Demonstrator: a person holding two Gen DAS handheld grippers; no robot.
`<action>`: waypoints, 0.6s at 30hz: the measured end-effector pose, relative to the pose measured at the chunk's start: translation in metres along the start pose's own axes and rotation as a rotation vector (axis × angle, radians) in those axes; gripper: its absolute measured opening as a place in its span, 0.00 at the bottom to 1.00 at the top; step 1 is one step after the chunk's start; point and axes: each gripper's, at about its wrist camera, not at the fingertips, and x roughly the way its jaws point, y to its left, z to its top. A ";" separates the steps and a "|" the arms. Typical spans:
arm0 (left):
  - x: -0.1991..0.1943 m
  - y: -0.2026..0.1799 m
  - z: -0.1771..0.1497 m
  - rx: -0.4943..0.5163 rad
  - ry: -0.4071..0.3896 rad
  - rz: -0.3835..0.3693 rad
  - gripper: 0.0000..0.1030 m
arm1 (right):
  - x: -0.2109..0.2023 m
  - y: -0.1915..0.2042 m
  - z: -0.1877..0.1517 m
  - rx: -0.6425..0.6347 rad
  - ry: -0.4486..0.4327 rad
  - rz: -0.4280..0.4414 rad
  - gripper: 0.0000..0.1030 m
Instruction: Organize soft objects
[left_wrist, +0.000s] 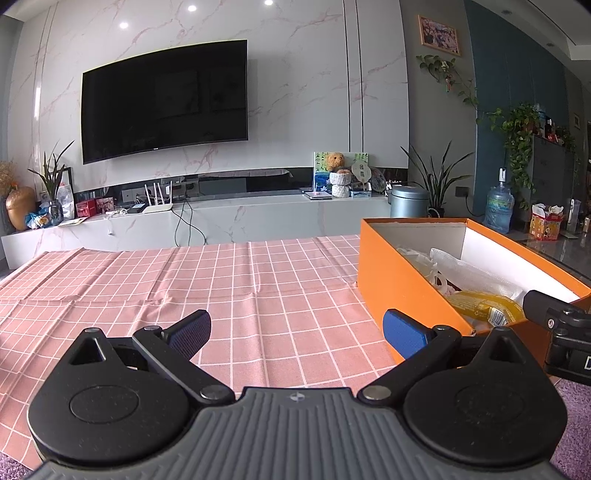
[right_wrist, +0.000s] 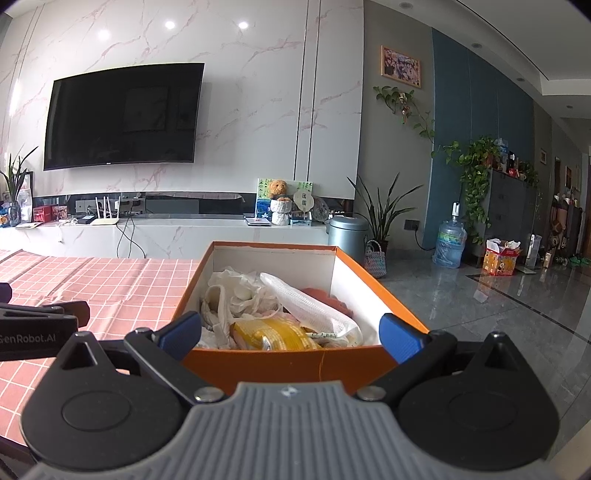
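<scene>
Both pairs of blue-padded fingers are spread wide and hold nothing. Right gripper (right_wrist: 290, 332) hovers at the near end of the orange box (right_wrist: 280, 363), which sits on the pink checked cloth (right_wrist: 110, 280). Inside lie the soft objects: a yellow packet (right_wrist: 273, 334), a white foam sleeve (right_wrist: 306, 301) and crumpled white bags (right_wrist: 236, 291). Left gripper (left_wrist: 293, 330) hangs over bare cloth just left of the box. Sorting looks nearly finished; any further reach should come straight down and pinch gently. "GenRobot.AI" reads on the left tool's side; packet print is too small to read.
</scene>
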 end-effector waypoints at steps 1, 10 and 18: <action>0.000 0.000 0.000 0.000 0.000 0.000 1.00 | 0.000 0.000 0.000 0.000 0.000 0.000 0.97; 0.000 0.000 0.000 0.000 0.000 0.000 1.00 | 0.000 -0.001 0.000 -0.001 0.001 -0.001 0.97; 0.000 0.001 0.000 -0.001 0.003 0.003 1.00 | 0.000 -0.001 -0.001 -0.001 0.000 -0.003 0.97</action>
